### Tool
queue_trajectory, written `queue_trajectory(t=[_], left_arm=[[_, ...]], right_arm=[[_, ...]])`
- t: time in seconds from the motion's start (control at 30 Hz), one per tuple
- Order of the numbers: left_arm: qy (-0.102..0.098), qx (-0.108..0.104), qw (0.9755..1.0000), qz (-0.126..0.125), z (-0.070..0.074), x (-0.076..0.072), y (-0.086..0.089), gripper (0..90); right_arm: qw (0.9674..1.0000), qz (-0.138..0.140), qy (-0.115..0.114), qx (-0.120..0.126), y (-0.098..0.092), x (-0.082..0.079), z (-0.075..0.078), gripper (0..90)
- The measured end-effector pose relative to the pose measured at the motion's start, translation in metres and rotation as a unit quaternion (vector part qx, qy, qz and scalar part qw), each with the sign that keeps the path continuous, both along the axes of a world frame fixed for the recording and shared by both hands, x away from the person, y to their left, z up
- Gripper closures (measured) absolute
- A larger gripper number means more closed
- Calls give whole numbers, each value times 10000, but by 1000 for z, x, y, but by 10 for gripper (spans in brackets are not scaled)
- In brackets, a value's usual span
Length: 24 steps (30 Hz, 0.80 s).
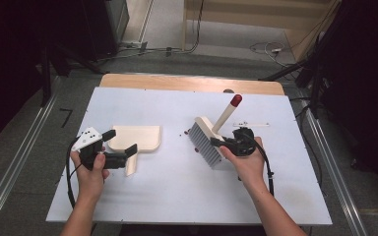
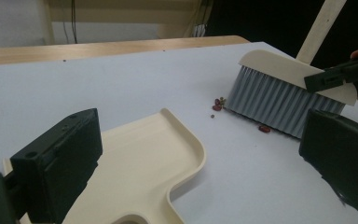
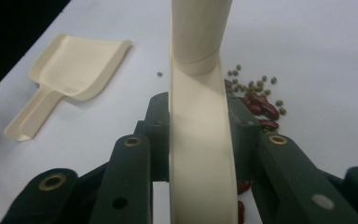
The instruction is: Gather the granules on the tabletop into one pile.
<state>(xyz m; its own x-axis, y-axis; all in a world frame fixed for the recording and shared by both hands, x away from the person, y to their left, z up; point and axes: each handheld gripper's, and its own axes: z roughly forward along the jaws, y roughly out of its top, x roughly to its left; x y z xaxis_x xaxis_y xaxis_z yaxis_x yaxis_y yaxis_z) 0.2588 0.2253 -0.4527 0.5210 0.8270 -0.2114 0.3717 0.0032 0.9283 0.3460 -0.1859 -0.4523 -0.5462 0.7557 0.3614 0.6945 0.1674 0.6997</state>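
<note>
Evidently the brush (image 1: 207,139) was light, stiff plastic with soft grey bristles; the right gripper (image 1: 218,142) was clenched across its head, which looked a sound hold, low near the bristles. Just left of the brush lay scattered beans (image 3: 260,103), small and apt to roll. Farther left sat the dustpan (image 1: 137,138), rigid and slick, the left gripper (image 1: 120,141) spread wide over its handle without pinching. The white worktop (image 1: 177,196) looked smooth; behind it ran grey floor (image 1: 216,37) with cables (image 1: 268,47).

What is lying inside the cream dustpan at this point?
Nothing shows inside the dustpan: its tray is bare. The beans lie on the table beside the brush. The left gripper hides part of its handle.
</note>
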Motion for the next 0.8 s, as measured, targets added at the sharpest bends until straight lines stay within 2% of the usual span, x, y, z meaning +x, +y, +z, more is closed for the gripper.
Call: queue_trajectory(t=[0.13, 0.23, 0.4, 0.5, 0.63, 0.8], left_arm=[[1, -32, 10000, 5, 0, 0, 1, 0], [-11, -87, 10000, 33, 1, -1, 3, 0], [-19, -79, 10000, 32, 1, -1, 4, 0], [-36, -83, 10000, 29, 1, -1, 5, 0], [-36, -76, 10000, 34, 1, -1, 5, 0], [-23, -48, 10000, 26, 0, 1, 4, 0]], right_arm=[[9998, 84, -141, 61, 8, -7, 13, 660], [9998, 115, -161, 93, 24, -10, 18, 660], [9999, 134, 43, -12, 59, -2, 7, 660], [9998, 27, 158, -76, 69, 6, -1, 660], [9994, -237, 171, -194, 68, 12, -6, 660], [9984, -485, 189, -226, 52, 13, -8, 660]])
